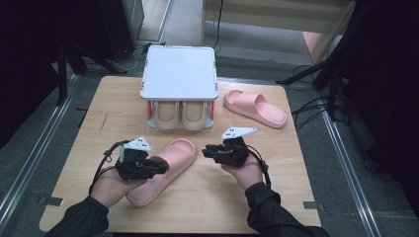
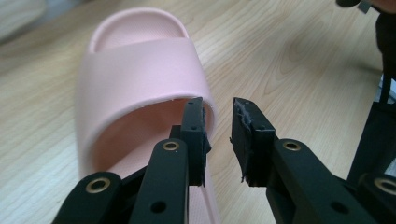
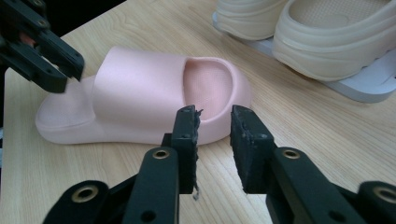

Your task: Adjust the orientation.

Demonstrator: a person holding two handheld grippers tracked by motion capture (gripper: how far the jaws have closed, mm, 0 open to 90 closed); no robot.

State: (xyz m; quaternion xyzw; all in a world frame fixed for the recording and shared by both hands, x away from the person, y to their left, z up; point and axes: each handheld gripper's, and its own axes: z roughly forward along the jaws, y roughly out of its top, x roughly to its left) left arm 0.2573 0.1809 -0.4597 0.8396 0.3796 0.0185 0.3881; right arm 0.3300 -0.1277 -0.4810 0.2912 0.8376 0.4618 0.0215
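On the pale wooden table (image 1: 212,197) we note a grey-topped white shoe rack (image 1: 179,74) at 12 o'clock, with a pair of cream clogs (image 1: 182,116) on its lower shelf. A second pink slipper (image 1: 254,107) lies at about 2 o'clock, just beside the rack. Around the table we see grey floor, metal rails and dark stands with cables.

Both forearms, in dark sleeves, enter from 6 o'clock. We find the left hand (image 1: 111,185) at 8 o'clock, holding the left gripper (image 1: 159,167) level, with its tips aimed toward 3 o'clock over the near pink slipper (image 1: 165,170). In the left gripper view its jaws stand a little apart, one inside the slipper's side wall and one outside; the pads do not press on it. The right hand (image 1: 247,173) sits at 5 o'clock, with the right gripper (image 1: 208,151) aimed toward 9 o'clock at the slipper's toe. Its jaws are also a little apart, with nothing between them.

The near pink slipper lies sole down at table centre, just beside the left hand. Its long axis runs from 7 to 1 o'clock, toe toward 1.
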